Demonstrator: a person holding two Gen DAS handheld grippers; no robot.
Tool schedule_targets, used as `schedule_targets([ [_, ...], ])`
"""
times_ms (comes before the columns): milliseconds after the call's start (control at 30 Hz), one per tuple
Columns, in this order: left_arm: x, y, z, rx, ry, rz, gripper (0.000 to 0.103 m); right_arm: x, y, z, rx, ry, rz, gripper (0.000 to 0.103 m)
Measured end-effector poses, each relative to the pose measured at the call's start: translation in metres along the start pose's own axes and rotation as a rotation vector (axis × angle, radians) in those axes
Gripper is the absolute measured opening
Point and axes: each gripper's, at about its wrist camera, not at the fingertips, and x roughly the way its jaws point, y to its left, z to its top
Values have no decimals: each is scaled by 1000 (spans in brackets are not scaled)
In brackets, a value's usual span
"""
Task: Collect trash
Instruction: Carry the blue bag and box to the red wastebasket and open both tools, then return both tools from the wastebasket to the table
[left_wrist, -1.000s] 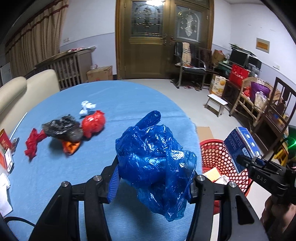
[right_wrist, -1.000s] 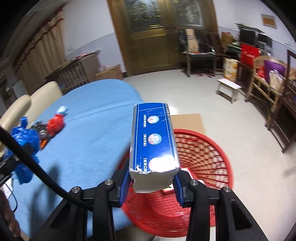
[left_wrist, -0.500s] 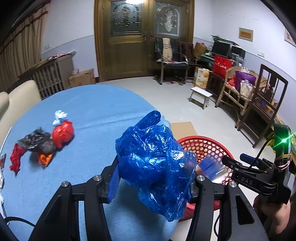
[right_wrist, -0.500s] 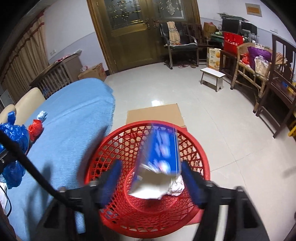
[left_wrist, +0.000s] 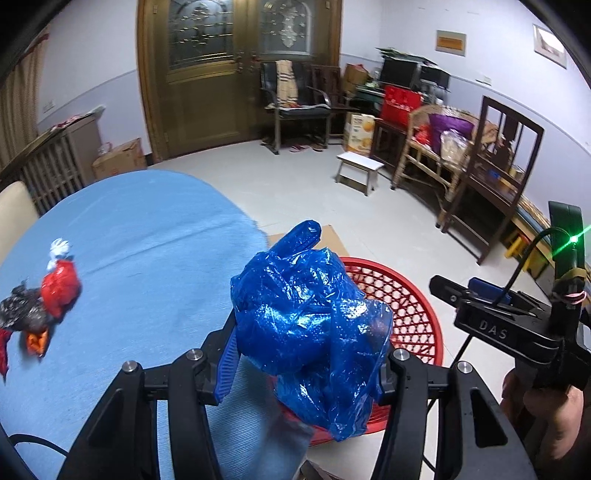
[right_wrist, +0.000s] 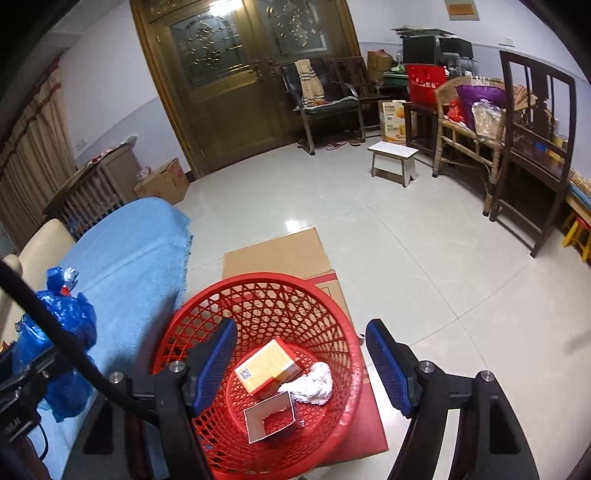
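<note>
My left gripper (left_wrist: 306, 350) is shut on a crumpled blue plastic bag (left_wrist: 310, 317), held over the table's edge in front of the red mesh basket (left_wrist: 413, 306). My right gripper (right_wrist: 301, 350) hangs open above the basket (right_wrist: 258, 280), with nothing between its blue pads (right_wrist: 388, 369). The blue carton (right_wrist: 271, 421) stands in the basket, torn end up, beside a yellow box (right_wrist: 266, 369) and a white paper wad (right_wrist: 310, 384). More trash lies on the blue tablecloth (left_wrist: 147, 240): a red bag (left_wrist: 59, 288), a black bag (left_wrist: 22, 314) and a white scrap (left_wrist: 59, 247).
The basket stands on flat cardboard (right_wrist: 280, 254) on the tiled floor beside the table. A cream chair back (right_wrist: 40, 243) is at the table's far side. A white stool (right_wrist: 393, 160), wooden chairs (right_wrist: 532, 147) and boxes line the right wall.
My right gripper opened and the blue carton fell into the basket. My left gripper carried the blue bag to the right, from over the table toward the basket.
</note>
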Motion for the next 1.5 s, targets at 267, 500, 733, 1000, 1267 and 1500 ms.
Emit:
schedule_targets([
  [267,22,-6,9,-7,42,-60,76,4,-14,-1,33,6,-13,75],
  [500,17,11,6,-42,39,-38,77,14,-27,2,62,-6,-50,80],
  [733,-9,55,-7,-129,7,11,77,39,-30,28,81,-88,-34,80],
  [1000,-52,122,-34,-283,-51,125,79,94,-21,55,45,-86,-99,81],
  [1267,-79,187,-71,-460,-73,207,80,118,-9,38,21,-14,-111,81],
  [1500,-103,229,-93,-565,-111,271,80,112,6,30,-29,1,-169,81],
])
